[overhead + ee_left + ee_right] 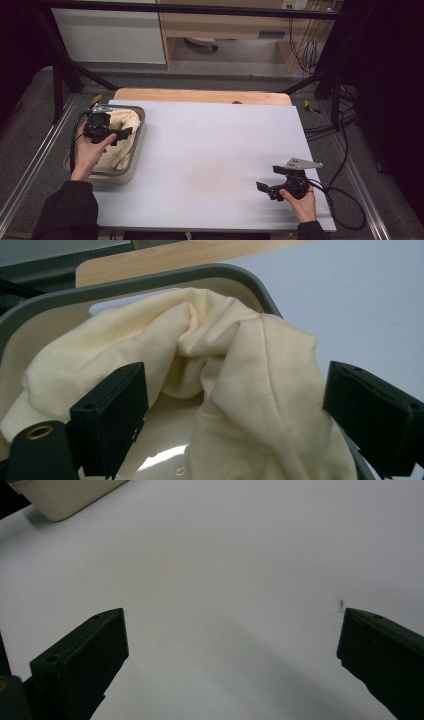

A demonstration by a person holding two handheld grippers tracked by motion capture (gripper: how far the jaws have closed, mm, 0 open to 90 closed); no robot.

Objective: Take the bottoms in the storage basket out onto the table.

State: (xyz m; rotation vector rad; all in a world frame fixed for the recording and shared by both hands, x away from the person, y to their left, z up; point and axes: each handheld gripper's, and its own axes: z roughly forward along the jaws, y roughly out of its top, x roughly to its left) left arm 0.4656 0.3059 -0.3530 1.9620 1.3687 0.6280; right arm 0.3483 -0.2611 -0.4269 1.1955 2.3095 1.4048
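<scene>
Basically, left gripper (235, 415) is the near one: its fingers (112, 415) stand wide apart with a fold of the cream cloth (240, 370) bunched between them, nothing pinched yet. That fold runs away from the fingers, up over the grey tray (220, 272) rim. Right gripper (272, 182) is well off across the bench (215, 150), fingers spread, empty.
</scene>
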